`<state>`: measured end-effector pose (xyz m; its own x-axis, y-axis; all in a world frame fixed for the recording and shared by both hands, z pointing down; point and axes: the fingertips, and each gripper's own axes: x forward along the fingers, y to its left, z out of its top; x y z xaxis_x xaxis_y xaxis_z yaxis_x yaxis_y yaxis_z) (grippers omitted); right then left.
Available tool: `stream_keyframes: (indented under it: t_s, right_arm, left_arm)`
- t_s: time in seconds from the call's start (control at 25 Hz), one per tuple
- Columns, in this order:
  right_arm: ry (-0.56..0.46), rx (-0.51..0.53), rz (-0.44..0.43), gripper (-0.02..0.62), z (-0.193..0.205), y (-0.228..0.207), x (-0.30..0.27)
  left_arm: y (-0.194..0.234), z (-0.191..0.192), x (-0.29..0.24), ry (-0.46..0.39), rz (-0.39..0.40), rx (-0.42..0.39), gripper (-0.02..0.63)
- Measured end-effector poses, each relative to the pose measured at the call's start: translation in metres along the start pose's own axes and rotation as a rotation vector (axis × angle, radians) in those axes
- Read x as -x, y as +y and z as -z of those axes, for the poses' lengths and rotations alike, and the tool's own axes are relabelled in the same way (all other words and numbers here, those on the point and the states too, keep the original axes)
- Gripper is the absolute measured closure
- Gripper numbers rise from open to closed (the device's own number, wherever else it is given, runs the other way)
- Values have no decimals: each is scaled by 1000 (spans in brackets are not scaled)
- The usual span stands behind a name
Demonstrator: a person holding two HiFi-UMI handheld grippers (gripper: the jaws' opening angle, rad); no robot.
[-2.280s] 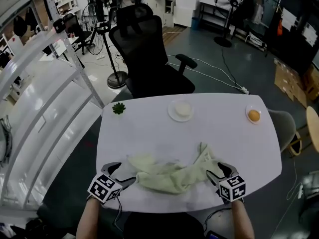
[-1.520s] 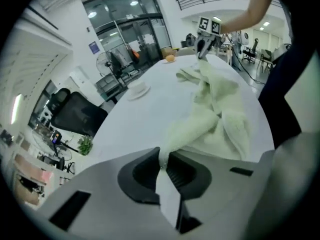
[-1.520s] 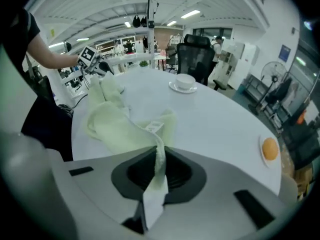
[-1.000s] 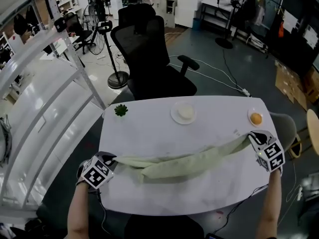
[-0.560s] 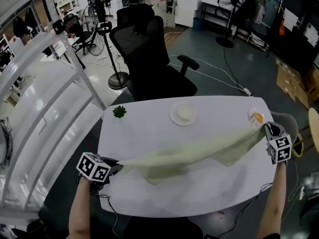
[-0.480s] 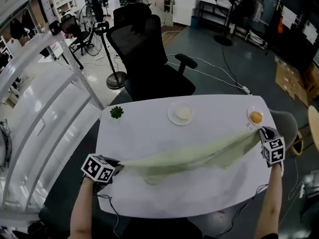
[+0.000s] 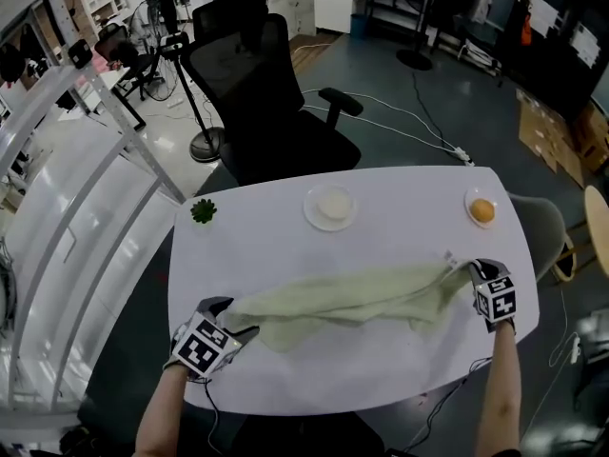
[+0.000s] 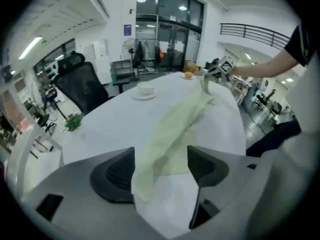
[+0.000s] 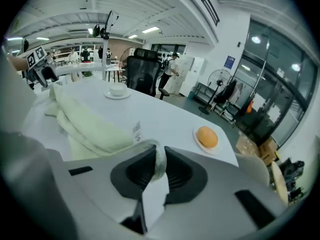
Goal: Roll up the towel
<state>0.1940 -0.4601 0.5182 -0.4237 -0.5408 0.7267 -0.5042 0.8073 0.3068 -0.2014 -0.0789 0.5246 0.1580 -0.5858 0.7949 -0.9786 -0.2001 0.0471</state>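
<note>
A pale green towel [image 7: 343, 293] lies stretched in a loose band across the near half of the white table [image 7: 285, 246]. At its left end my left gripper [image 7: 235, 316] has its jaws opening. In the left gripper view the towel's end [image 8: 150, 169] lies loose between the spread jaws [image 8: 160, 166], against the left one, with no pad pressing it. My right gripper [image 7: 463, 267] is shut on the towel's right corner, low over the table. The right gripper view shows the cloth [image 9: 85, 121] pinched between the pads [image 9: 159, 164], with a small label on it.
Toward the far edge stand a saucer with a white cup [image 7: 333, 205], an orange on a small plate [image 7: 482, 211] and a small green plant [image 7: 203, 210]. A black office chair [image 7: 266, 103] is behind the table, a grey chair [image 7: 535, 236] at its right, a white rack [image 7: 76, 160] on the left.
The towel, pulled taut in the air between both grippers, has come down onto the table. My right gripper sank and moved nearer. My left gripper's jaws have opened off the towel's end.
</note>
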Motion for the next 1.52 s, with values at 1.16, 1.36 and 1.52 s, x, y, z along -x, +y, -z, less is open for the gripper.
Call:
stream_keyframes:
  t_s: [1.16,1.36,1.52]
  right_arm:
    - [-318,457,-2,552,-278,-41,32]
    - [-380,432,16,554,-261,-54,49]
    - [-240,425,-21,554,-174,-46,36]
  left_arm:
    - [1,-55,78,-60,-54,-53,578]
    - [-47,-66,125,-103,155,-69,578]
    - [-130,-38,114,-3,488,-101,578]
